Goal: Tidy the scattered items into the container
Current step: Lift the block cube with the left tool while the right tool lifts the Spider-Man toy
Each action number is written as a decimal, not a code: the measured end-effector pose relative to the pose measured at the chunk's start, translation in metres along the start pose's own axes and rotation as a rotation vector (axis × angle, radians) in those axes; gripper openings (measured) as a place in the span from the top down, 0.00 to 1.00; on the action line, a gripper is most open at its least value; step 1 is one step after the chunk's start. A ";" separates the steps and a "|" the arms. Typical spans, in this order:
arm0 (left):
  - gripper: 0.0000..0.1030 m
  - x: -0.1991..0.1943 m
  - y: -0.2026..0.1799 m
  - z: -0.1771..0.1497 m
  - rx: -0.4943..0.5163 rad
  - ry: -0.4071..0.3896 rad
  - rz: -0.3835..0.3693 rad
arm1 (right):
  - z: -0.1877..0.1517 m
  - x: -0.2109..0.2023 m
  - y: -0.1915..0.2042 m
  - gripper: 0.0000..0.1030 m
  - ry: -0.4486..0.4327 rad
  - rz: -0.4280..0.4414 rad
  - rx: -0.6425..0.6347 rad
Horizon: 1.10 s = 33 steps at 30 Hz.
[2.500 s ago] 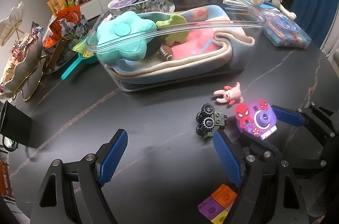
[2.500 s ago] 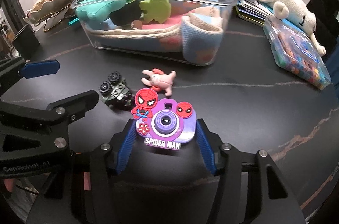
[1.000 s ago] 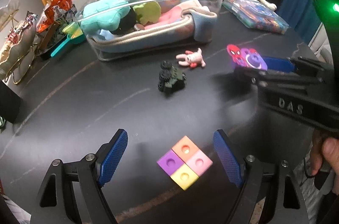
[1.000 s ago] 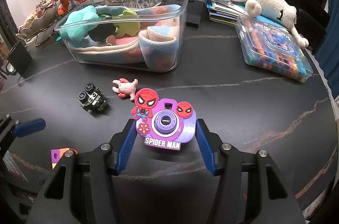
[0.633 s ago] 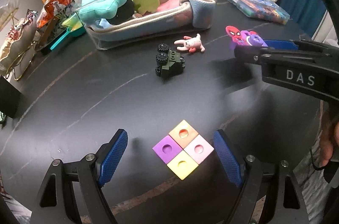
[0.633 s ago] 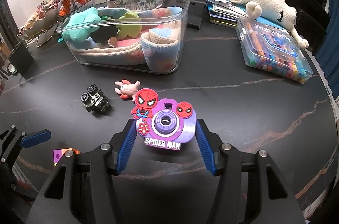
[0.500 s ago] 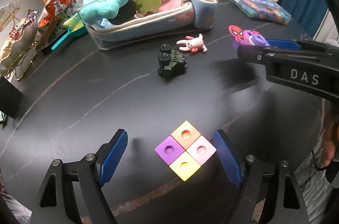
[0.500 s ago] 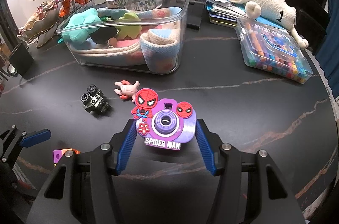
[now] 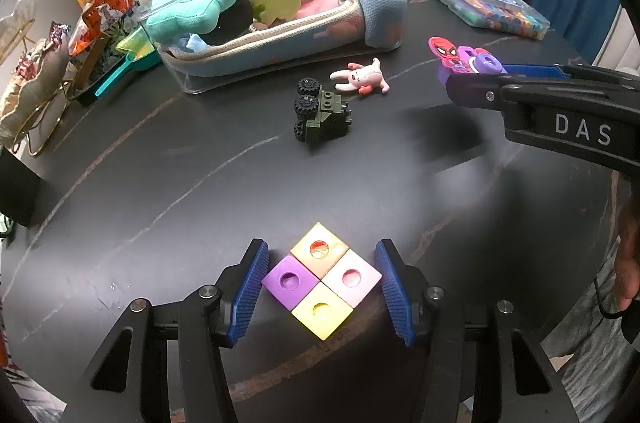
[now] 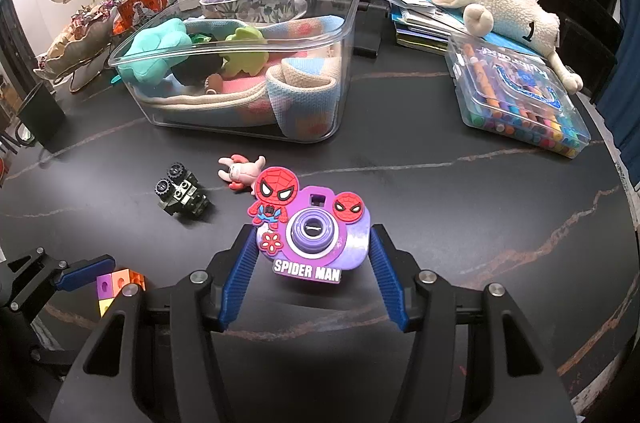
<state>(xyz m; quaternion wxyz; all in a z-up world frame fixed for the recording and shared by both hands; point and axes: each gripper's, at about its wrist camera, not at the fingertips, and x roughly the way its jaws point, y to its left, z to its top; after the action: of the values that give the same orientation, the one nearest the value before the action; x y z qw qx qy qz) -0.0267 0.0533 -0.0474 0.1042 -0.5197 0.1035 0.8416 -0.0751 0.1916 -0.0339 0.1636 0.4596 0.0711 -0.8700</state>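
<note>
A cluster of purple, orange, pink and yellow blocks [image 9: 320, 279] lies on the black table [image 9: 160, 183]. My left gripper [image 9: 322, 287] is shut on it, pads touching its left and right corners. My right gripper [image 10: 314, 277] is shut on a purple Spider-Man toy camera [image 10: 314, 235] and holds it just above the table. A dark green toy car [image 9: 320, 115] lies on its side beside a small pink bunny figure [image 9: 362, 79], in front of the clear plastic tub [image 10: 348, 23]. The tub holds soft toys and a rolled cloth.
A plush lamb [image 10: 500, 7] lies on books behind a clear marker case [image 10: 520, 95] at the right. Snack packets and a shell-shaped dish [image 10: 76, 43] stand at the back left, a black box [image 10: 40, 111] by the left edge. A person's hand [image 9: 628, 251] shows at the right.
My left gripper's fingers have closed in from wide apart onto the block cluster. The right gripper still holds the toy camera and has barely moved.
</note>
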 end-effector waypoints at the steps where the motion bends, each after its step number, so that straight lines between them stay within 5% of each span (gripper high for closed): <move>1: 0.50 0.000 -0.001 0.000 -0.001 -0.001 0.001 | 0.000 0.000 0.000 0.48 0.000 0.000 0.000; 33: 0.50 -0.020 0.025 0.020 -0.047 -0.064 0.050 | 0.014 -0.022 0.009 0.48 -0.037 0.002 -0.036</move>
<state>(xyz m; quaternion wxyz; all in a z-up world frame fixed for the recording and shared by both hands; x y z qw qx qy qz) -0.0421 0.0332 -0.0196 0.0740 -0.4921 0.0932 0.8624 -0.0709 0.1839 -0.0074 0.1743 0.4405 0.0832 -0.8767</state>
